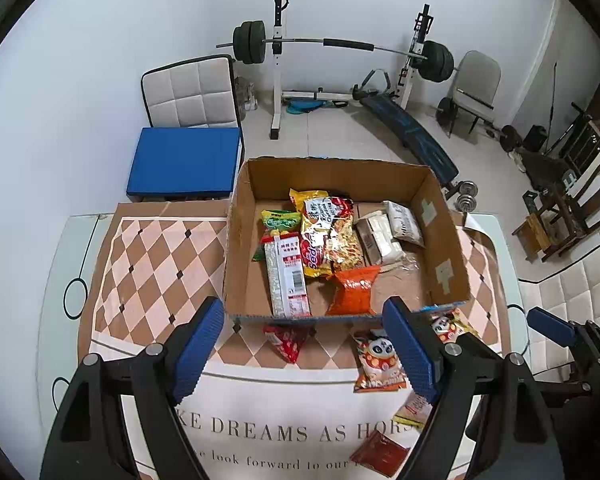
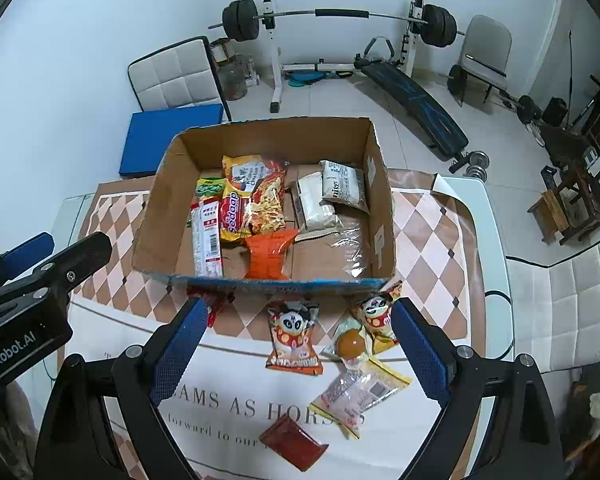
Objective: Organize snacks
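Observation:
An open cardboard box (image 1: pixel 236 256) (image 2: pixel 152 232) stands on the table and holds several snack packets, among them an orange packet (image 1: pixel 356 290) (image 2: pixel 269 258) and a long white packet (image 1: pixel 288 280) (image 2: pixel 208 240). Loose snacks lie in front of the box: a panda packet (image 1: pixel 380 364) (image 2: pixel 296 336), a second panda packet (image 2: pixel 376 312), a red packet (image 1: pixel 288 340), a clear yellow-edged packet (image 2: pixel 360 392), a dark red sachet (image 1: pixel 380 452) (image 2: pixel 294 442) and a round brown snack (image 2: pixel 350 344). My left gripper (image 1: pixel 304 352) is open and empty above the front of the table. My right gripper (image 2: pixel 296 356) is open and empty over the loose snacks.
The table has a checkered mat (image 1: pixel 148 264) with printed words. A chair with a blue cushion (image 1: pixel 184 160) stands behind the table at left. A barbell rack (image 1: pixel 332 44) and a bench are on the floor beyond. A white seat (image 2: pixel 564 312) is at right.

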The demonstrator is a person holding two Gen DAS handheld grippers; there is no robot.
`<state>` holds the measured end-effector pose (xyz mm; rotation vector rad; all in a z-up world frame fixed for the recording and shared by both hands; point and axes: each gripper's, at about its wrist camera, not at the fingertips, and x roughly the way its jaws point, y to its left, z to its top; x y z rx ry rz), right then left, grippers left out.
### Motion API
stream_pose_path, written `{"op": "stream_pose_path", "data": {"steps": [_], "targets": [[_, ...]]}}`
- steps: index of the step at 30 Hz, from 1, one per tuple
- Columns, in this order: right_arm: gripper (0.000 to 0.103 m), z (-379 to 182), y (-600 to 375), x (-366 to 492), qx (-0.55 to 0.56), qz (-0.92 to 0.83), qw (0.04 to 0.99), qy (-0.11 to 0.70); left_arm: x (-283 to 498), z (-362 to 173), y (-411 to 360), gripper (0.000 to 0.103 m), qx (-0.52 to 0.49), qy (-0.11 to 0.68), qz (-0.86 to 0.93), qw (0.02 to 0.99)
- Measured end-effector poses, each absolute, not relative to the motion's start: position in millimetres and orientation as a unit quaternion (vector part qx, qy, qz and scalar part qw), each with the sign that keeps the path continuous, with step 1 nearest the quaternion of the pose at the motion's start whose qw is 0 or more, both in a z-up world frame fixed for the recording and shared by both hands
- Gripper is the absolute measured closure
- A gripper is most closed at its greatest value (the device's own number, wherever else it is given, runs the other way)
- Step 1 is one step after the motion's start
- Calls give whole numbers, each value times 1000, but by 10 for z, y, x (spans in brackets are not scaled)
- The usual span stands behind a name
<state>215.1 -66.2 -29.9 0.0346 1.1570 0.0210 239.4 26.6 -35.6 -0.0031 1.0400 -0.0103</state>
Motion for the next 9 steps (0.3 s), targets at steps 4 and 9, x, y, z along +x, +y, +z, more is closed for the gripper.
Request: {"op": "stream_pose_path", "data": {"steps": [4,9], "targets": [[8,-300,-705,1981,28,11,834,551,2213,-357,266,22,1,493,-2,870],[8,-463,-828,1732,54,6,817,574,1995,-517,260,22,5,506,3,862]]}}
